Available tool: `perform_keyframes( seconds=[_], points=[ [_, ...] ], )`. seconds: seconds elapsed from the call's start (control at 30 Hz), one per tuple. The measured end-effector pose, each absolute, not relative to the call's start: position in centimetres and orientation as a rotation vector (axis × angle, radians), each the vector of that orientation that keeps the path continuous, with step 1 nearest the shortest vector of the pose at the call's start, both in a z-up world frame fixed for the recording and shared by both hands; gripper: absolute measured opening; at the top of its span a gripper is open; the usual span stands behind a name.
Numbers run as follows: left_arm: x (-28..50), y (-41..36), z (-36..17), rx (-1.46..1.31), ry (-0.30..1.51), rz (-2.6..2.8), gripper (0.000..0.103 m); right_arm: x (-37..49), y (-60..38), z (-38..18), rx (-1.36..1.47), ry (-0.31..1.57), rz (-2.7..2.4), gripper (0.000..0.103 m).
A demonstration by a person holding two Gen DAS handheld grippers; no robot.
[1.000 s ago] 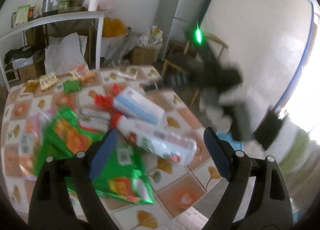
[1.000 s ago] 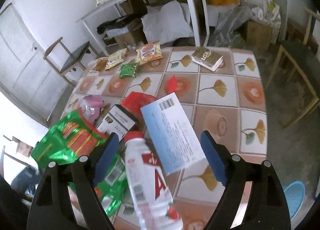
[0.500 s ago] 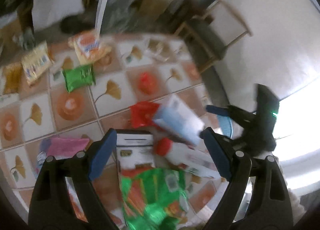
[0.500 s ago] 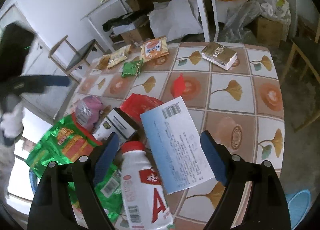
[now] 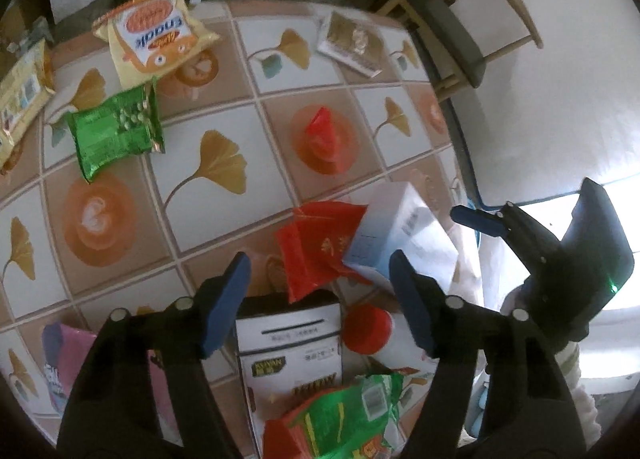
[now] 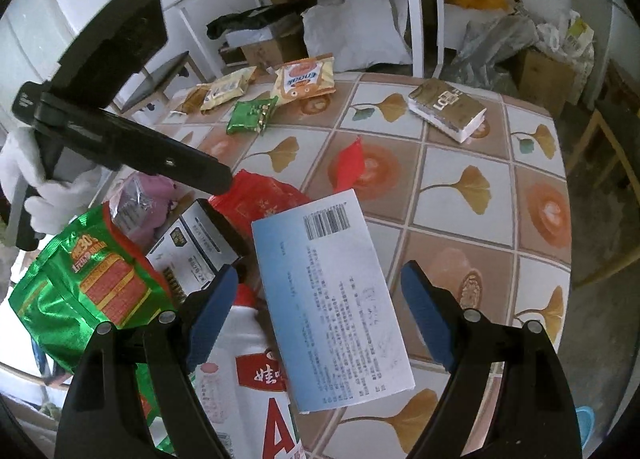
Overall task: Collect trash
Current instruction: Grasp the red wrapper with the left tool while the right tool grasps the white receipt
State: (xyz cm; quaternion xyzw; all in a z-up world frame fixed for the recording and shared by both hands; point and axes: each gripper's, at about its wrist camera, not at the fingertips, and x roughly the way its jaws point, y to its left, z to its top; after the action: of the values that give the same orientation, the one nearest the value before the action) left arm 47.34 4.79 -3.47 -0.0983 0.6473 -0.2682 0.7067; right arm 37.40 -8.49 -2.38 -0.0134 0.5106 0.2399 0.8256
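Crinkled foil wrappers (image 5: pixel 116 129) and flat cardboard box (image 6: pixel 332 299) litter tiled table (image 6: pixel 460 163).

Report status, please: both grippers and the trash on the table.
Left gripper open, above red wrapper. Right gripper open over blue-white box. Nothing held. Trash piled, overlapping; bottle partly under box.

Glossy foil green bag (image 6: pixel 76 279), paper box (image 6: pixel 332 299).
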Motion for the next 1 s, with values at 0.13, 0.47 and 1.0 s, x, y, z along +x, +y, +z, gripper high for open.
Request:
perform_keyframes(
  seconds=[0.13,0.47,1.0],
  points=[
    [47.8,4.9,-4.6,-0.227,1.459,-0.584,0.058,37.6,-8.3,-2.9,-0.034,1.098,0.515,0.081],
    [48.9,5.3,-6.1,-0.242,1.491,-0.556,0.047,38.2,-7.2,-3.9,-0.077,1.129,0.515,0.081],
    [49.8,4.3,-7.1,-0.251,1.504,-0.585,0.017,38.8,-6.2,-4.9,-0.121,1.155,0.511,0.081]
  ],
)
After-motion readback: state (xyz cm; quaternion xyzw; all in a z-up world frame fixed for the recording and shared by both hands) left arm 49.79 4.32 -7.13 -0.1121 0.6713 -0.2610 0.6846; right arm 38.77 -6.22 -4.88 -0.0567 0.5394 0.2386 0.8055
